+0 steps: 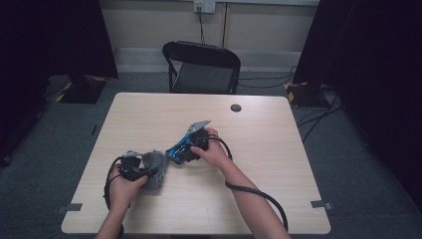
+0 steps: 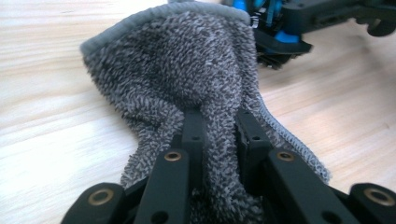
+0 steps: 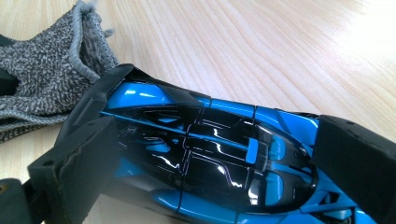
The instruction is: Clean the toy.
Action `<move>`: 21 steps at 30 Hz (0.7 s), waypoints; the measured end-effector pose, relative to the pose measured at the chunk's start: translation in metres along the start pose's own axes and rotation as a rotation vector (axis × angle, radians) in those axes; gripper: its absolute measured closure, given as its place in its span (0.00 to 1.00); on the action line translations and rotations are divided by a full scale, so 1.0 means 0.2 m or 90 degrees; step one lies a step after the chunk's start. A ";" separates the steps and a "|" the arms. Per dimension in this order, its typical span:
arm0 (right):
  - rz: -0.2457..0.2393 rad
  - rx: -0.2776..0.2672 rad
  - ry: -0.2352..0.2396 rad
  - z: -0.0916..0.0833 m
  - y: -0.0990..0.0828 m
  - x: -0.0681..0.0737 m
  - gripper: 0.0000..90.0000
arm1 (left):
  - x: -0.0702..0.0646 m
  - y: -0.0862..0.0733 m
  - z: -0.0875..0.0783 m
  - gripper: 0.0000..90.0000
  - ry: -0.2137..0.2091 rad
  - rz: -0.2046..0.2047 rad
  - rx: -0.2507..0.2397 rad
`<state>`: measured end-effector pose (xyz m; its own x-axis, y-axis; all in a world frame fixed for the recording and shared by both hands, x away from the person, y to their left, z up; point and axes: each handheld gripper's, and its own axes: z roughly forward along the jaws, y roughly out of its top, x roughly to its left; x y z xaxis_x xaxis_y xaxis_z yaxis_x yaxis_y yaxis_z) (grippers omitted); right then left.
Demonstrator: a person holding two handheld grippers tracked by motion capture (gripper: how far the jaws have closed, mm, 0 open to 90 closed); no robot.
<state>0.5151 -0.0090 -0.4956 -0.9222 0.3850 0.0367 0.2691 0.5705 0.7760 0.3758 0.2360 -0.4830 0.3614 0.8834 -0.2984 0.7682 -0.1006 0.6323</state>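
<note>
Two grippers in use: one in each hand, both over the near half of the table (image 1: 278, 149).
Left gripper (image 2: 223, 122): jaws drawn close together and clamped on a bunched fold of the cloth (image 2: 187, 70); the pile filled the narrow gap between them.
Cloth: grey terry with a stitched hem, gathered at the jaws and fanning out beyond them; its far part lay on the wood. In the high view it sat at the left gripper (image 1: 137, 169), just left of the car.
Right gripper (image 3: 224, 154): jaws spread wide and pressed against the two ends of the car (image 3: 205, 158), one pad at each end.
Car: blue and black toy, glossy, held lengthwise between the pads and tilted. Whether it touched the wood could not be told.
Car and cloth: one end of the car was just beside the cloth's hem; contact could not be confirmed.
Hands: left hand (image 1: 124, 186) and right hand (image 1: 214, 152) were near each other.
Surroundings: black chair (image 1: 201, 67) stood beyond the far edge.
</note>
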 end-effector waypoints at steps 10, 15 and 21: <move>0.002 0.000 -0.001 0.00 0.00 0.00 0.01 | 0.02 0.01 -0.01 0.85 0.039 0.000 0.006; 0.002 -0.003 -0.002 0.00 0.00 0.00 0.01 | 0.06 0.01 -0.03 0.86 0.053 -0.009 0.002; 0.003 -0.006 -0.003 0.00 -0.01 0.00 0.01 | 0.03 0.02 -0.01 0.86 0.035 0.000 0.010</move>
<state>0.5139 -0.0095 -0.4963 -0.9194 0.3914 0.0377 0.2713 0.5620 0.7814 0.3790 0.2430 -0.4811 0.3318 0.9071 -0.2590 0.7766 -0.1068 0.6209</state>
